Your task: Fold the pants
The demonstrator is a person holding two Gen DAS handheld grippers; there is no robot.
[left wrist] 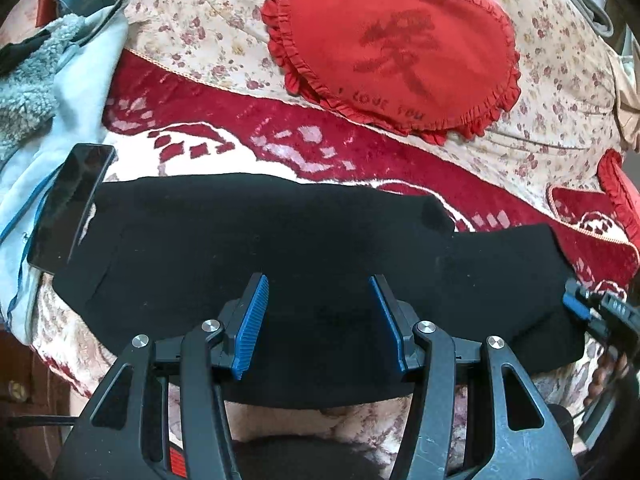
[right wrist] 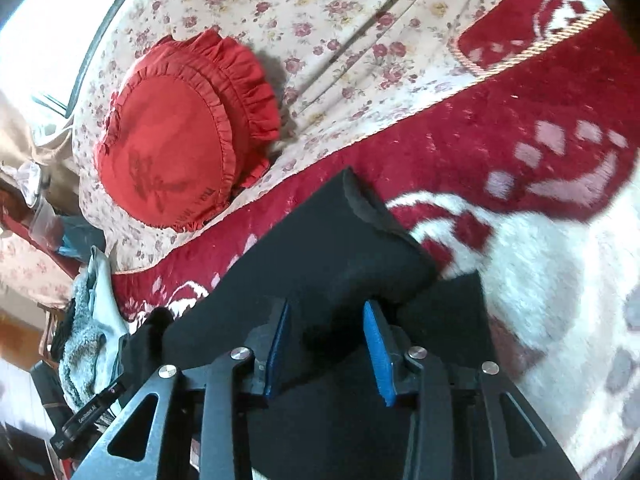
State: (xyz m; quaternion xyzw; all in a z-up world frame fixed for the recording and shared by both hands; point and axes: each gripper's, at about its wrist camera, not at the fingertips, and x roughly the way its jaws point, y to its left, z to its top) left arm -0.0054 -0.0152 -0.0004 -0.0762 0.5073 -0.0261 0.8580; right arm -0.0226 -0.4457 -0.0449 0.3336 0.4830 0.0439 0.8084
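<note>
We have the black pants (left wrist: 248, 240) lying flat on the bed's red blanket (left wrist: 360, 160), at 6 o'clock from the heart cushion (left wrist: 400, 44), so the fabric stays smooth for folding. Our left gripper (left wrist: 318, 320) hovers above with fingers wide, holding nothing. Our right gripper (right wrist: 326, 350) has its fingers half apart around a raised fold; whether they pinch it, we cannot tell.

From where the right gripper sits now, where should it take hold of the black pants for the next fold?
Grip the raised end of the black pants, where the cloth humps up with a lifted edge. Come in low from the near side, along the right gripper, so one pad can slide under that edge. The rest lies flat on the red blanket, offering less to pinch.
</note>
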